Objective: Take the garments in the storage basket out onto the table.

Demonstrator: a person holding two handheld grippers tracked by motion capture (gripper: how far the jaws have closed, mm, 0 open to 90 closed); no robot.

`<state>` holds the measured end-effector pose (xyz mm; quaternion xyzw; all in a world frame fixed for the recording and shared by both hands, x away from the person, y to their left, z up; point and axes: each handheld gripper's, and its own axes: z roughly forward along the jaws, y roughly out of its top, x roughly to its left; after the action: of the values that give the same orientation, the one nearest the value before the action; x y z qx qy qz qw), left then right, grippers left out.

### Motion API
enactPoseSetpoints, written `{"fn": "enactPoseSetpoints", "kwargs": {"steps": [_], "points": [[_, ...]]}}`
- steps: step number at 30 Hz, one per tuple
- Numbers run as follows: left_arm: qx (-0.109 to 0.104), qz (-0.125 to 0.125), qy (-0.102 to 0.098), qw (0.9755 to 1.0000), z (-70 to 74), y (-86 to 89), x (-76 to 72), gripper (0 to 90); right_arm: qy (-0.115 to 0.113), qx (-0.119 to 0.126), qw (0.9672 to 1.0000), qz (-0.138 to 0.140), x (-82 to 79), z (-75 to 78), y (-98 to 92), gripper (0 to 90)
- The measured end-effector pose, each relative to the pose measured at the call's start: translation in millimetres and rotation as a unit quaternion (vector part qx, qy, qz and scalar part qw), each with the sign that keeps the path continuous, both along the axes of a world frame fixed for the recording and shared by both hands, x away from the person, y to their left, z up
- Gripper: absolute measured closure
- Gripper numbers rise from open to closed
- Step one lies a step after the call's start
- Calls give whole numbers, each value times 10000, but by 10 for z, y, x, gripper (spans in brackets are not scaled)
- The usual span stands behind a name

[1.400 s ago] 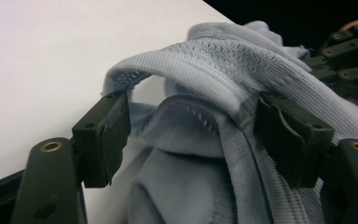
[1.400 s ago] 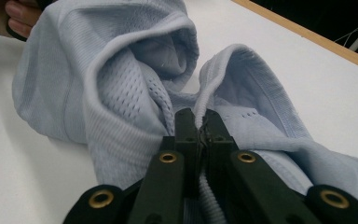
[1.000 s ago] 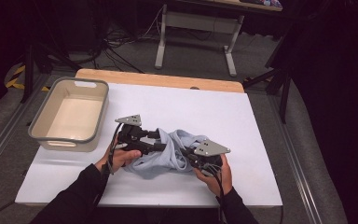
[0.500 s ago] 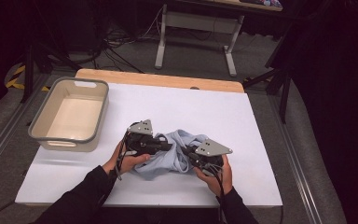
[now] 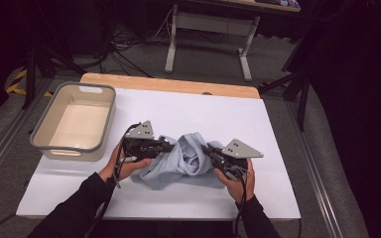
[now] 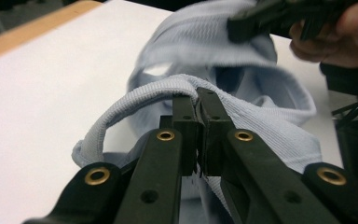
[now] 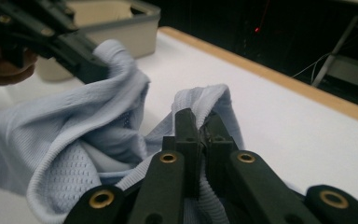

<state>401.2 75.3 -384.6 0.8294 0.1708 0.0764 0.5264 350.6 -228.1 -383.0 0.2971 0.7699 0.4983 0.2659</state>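
A crumpled light blue knit cloth [image 5: 188,159] lies at the front middle of the white table top [image 5: 213,111]. My left gripper [image 5: 171,147] comes in from the left and is shut on a ribbed edge of the cloth [image 6: 135,100]; its jaws [image 6: 198,100] pinch the fabric between the pads. From the right, my right gripper [image 5: 206,148] is shut on another fold of the cloth [image 7: 74,135], its tips [image 7: 200,123] buried in the fabric. Both pinched parts are raised a little off the table. Each gripper view shows the other gripper farther off, the right gripper [image 6: 237,27] and the left gripper [image 7: 92,69].
A beige bin with a grey rim [image 5: 39,136] stands empty at the left of the table, also seen as the bin [image 7: 135,23] behind the cloth. A wooden strip [image 5: 168,85] runs along the far edge. A metal stand and cables lie on the floor beyond.
The left gripper moved right onto the cloth and closed on its edge. Both grippers have since risen slightly, drawing the cloth up with them.
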Motion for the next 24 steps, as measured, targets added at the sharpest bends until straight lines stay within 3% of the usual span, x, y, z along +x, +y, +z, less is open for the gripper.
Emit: {"fn": "enactPoseSetpoints", "kwargs": {"steps": [3,10,17,24], "points": [[-25,242,-180,9995,186,142,38,872,-162,289,9993,-178,48,184,-113,873],[-30,521,-514,9973,449,333,108,873,-434,528,9969,-382,117,495,-213,873],[-23,682,-812,9944,684,445,122,873,-517,761,9949,-411,147,628,-234,873],[90,741,-1151,9905,1002,557,56,873,-787,902,9919,-418,100,776,-239,873]]}}
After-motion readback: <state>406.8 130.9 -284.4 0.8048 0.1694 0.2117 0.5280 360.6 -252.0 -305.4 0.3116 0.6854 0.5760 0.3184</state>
